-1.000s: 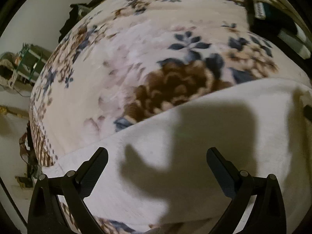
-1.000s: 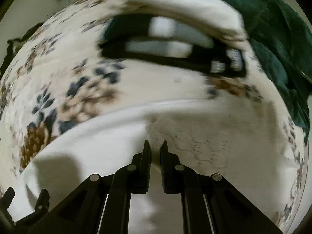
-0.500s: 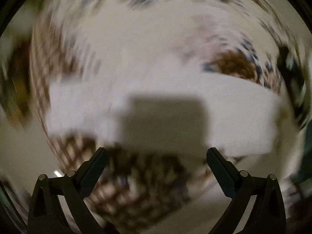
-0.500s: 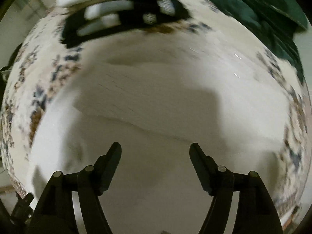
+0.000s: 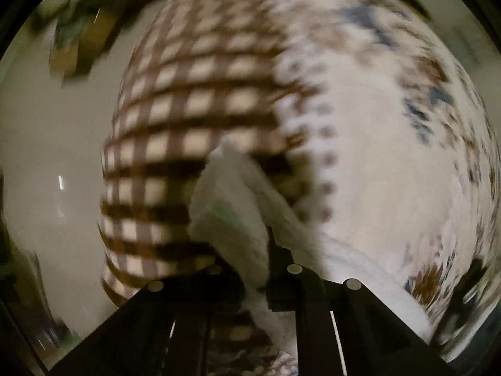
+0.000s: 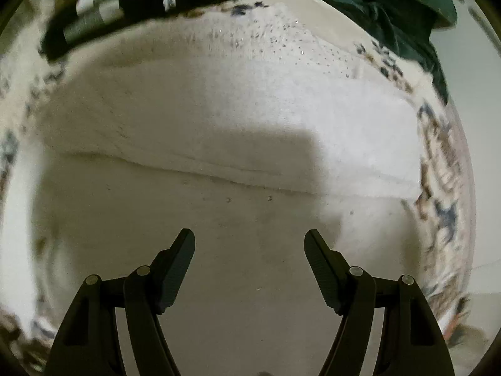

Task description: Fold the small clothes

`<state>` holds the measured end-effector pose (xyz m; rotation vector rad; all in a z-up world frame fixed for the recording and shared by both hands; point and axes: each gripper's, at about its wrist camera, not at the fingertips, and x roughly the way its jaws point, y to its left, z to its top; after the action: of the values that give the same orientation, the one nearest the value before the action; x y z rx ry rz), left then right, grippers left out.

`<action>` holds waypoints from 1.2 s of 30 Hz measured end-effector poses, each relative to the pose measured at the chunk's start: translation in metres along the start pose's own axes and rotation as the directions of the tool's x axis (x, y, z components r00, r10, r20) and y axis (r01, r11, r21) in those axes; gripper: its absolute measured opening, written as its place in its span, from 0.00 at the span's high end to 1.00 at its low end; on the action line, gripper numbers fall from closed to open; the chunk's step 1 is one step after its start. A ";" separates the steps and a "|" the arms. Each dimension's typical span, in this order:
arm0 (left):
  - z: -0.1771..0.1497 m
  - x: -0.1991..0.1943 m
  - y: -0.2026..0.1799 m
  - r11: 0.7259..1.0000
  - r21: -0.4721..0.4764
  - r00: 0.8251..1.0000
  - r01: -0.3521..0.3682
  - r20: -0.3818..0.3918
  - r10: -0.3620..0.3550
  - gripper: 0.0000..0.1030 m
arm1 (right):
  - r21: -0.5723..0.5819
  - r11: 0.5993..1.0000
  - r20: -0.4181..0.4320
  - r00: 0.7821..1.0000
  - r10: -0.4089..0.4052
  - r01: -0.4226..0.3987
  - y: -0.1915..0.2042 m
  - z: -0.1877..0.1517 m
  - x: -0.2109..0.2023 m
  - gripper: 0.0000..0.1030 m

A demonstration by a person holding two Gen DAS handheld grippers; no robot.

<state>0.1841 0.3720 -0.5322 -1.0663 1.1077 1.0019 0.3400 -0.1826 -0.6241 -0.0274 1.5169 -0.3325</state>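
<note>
Towel (image 6: 238,131), white, lies spread on the floral blanket (image 6: 444,169), filling most of the right wrist view, with a fold edge running across its middle from left to right. Right claw (image 6: 250,244) hangs over the near part of the towel, fingers wide apart, nothing between them; a boxy shadow falls across the cloth ahead of the tips. Beyond the towel's far edge sits a black-and-grey striped garment (image 6: 125,3) at upper left, and a dark green cloth (image 6: 391,9) is heaped at upper right, both on the blanket. Left wrist view is motion-blurred. Left claw (image 5: 250,257) is clamped on a corner of the towel (image 5: 228,213); the pinched cloth bunches up between the fingers and stands out ahead of them, and the rest trails off to the right (image 5: 360,269) along the blanket's edge. Behind the raised corner is the blanket's checked brown-and-cream border (image 5: 188,106), draped down the side, with the floral top (image 5: 391,125) to the right of it. Pale floor (image 5: 47,156) shows at left; some blurred clutter (image 5: 78,31) at upper left, cannot tell what it is.
</note>
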 end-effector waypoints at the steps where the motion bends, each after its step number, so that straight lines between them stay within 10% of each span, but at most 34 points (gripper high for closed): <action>1: -0.001 -0.010 -0.012 0.998 0.057 0.999 -0.017 0.033 0.015 0.93 | -0.008 1.000 -0.003 1.000 -0.004 0.004 0.002 0.002 0.003 0.28; 6: -0.029 -0.068 -0.091 0.945 0.323 0.979 -0.058 0.203 -0.009 0.93 | -0.037 0.999 0.038 0.999 -0.001 0.002 0.000 0.011 0.004 0.15; 10: -0.083 -0.101 -0.148 0.827 0.560 0.954 -0.059 0.276 -0.119 0.93 | 0.023 0.989 0.031 0.989 0.143 -0.144 -0.026 0.018 0.007 0.15; 13: -0.154 -0.116 -0.211 0.676 0.737 0.943 -0.016 0.236 -0.235 0.93 | 0.118 0.974 0.013 0.981 0.193 -0.193 -0.067 0.020 0.015 0.15; 18: -0.335 -0.127 -0.313 0.345 0.925 0.924 0.157 -0.015 -0.382 0.93 | 0.278 0.943 -0.010 0.981 0.194 -0.184 -0.168 0.009 0.035 0.15; 22: -0.478 -0.119 -0.358 0.081 0.972 0.908 0.222 -0.176 -0.381 0.93 | 0.358 0.923 -0.035 0.986 0.164 -0.141 -0.238 -0.005 0.050 0.15; 26: -0.582 -0.094 -0.372 -0.088 0.959 0.921 0.268 -0.282 -0.268 0.89 | 0.425 0.898 -0.057 0.986 0.154 -0.116 -0.303 -0.018 0.062 0.15; 31: -0.611 -0.076 -0.370 -0.162 0.913 0.903 0.375 -0.399 -0.157 0.61 | 0.458 0.861 -0.022 0.966 0.257 -0.219 -0.349 -0.026 0.066 0.15; 33: -0.588 -0.081 -0.369 -0.134 0.917 0.903 0.375 -0.394 -0.171 0.19 | 0.462 0.840 0.006 0.949 0.317 -0.283 -0.367 -0.026 0.065 0.15; 36: -0.526 -0.087 -0.366 -0.053 0.951 0.922 0.305 -0.309 -0.233 0.07 | 0.473 0.795 0.049 0.912 0.408 -0.381 -0.384 -0.018 0.062 0.15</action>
<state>0.4283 -0.2213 -0.4542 0.0048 1.1917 -0.3580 0.2479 -0.5599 -0.5994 0.6903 1.4172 -0.3588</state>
